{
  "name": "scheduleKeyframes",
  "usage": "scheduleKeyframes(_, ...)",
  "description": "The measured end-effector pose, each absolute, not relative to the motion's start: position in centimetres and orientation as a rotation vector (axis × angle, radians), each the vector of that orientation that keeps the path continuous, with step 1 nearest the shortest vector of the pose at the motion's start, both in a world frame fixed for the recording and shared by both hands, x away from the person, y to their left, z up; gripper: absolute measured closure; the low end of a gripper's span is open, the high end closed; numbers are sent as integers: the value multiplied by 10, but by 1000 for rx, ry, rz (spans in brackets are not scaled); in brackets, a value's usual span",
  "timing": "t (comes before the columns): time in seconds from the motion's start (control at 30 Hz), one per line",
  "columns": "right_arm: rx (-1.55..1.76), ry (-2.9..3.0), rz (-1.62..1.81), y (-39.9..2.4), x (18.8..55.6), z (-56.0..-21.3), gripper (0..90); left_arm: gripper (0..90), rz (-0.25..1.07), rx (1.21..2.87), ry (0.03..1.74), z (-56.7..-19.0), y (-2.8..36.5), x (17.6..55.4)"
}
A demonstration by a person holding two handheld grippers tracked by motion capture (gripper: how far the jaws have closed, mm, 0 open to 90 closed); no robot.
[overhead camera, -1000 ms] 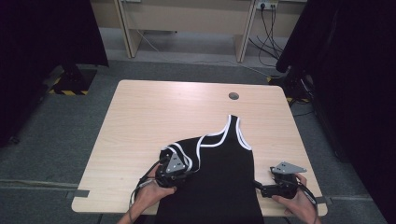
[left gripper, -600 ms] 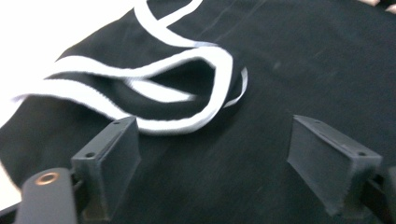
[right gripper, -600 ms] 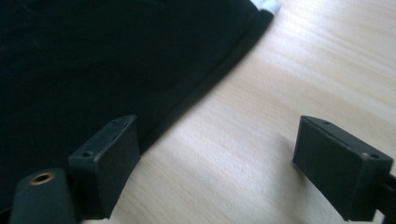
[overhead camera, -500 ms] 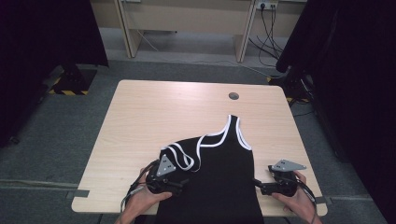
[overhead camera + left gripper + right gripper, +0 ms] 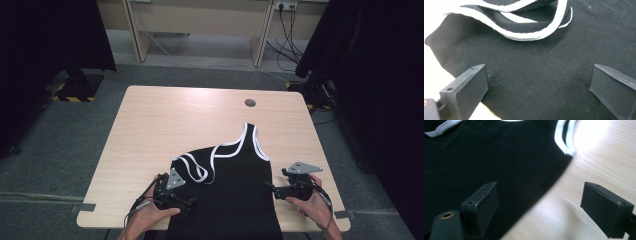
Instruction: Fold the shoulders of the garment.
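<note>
A black tank top (image 5: 235,190) with white trim lies on the wooden table (image 5: 175,115), its hem hanging over the near edge. One strap points away from me; the other strap (image 5: 192,167) is folded over onto the body. My left gripper (image 5: 189,202) rests at the top's left side, open, with its jaws wide apart over the black cloth (image 5: 536,82) below the folded white-edged strap (image 5: 524,37). My right gripper (image 5: 271,191) is open at the top's right edge. One of its jaws is over the cloth (image 5: 486,157) and the other over bare wood (image 5: 579,177).
A round cable hole (image 5: 250,103) sits near the table's far edge. Grey carpet surrounds the table, with dark curtains to both sides and a desk frame with cables (image 5: 285,30) behind. Cables trail from both grippers off the near edge.
My left gripper has drawn back toward the near left, away from the folded strap. The right gripper has hardly moved. The top lies as before.
</note>
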State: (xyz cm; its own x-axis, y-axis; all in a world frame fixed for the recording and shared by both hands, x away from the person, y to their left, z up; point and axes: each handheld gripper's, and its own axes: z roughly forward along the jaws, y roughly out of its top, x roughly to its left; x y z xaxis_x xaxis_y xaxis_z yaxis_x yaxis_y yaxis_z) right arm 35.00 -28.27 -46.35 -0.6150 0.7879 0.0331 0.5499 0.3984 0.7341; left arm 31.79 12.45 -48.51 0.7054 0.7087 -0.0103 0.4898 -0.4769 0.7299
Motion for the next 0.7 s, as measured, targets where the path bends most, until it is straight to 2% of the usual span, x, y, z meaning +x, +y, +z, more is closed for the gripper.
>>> scheduleKeyframes(0.3, 1182, 2349, 946, -268, 374, -472, 175, 7, 375, 2175, 905, -485, 124, 318)
scheduleKeyframes(0.7, 1238, 2309, 947, -281, 365, -476, 164, 0, 368, 2182, 901, -485, 118, 321)
